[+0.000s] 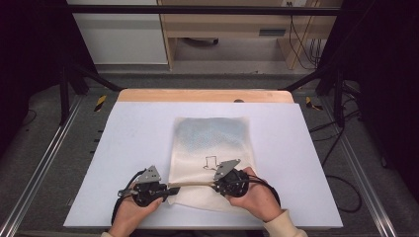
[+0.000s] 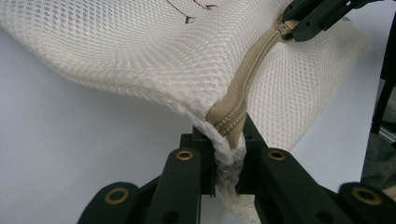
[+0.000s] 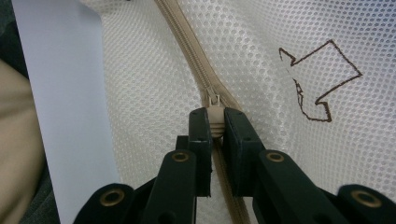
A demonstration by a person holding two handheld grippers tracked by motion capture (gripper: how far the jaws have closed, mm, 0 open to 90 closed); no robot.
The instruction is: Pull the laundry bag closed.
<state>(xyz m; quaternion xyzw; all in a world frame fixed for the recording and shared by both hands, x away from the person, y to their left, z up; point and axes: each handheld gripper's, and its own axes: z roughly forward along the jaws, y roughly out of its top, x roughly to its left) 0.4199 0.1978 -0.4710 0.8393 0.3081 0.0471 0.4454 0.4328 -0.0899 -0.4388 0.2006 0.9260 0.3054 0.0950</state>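
Two hand-held grippers (image 1: 165, 190) (image 1: 216, 183) on mesh bag (image 1: 210, 136)

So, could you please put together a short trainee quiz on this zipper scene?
1. True or false: the right gripper pinches the beige zipper pull.
2. What does the left gripper clamp? A) the corner of the white mesh laundry bag at the zipper's end B) a cable C) nothing
3. What shape is drawn in brown on the mesh?

Key: 1 true; 2 A; 3 an arrow outline.
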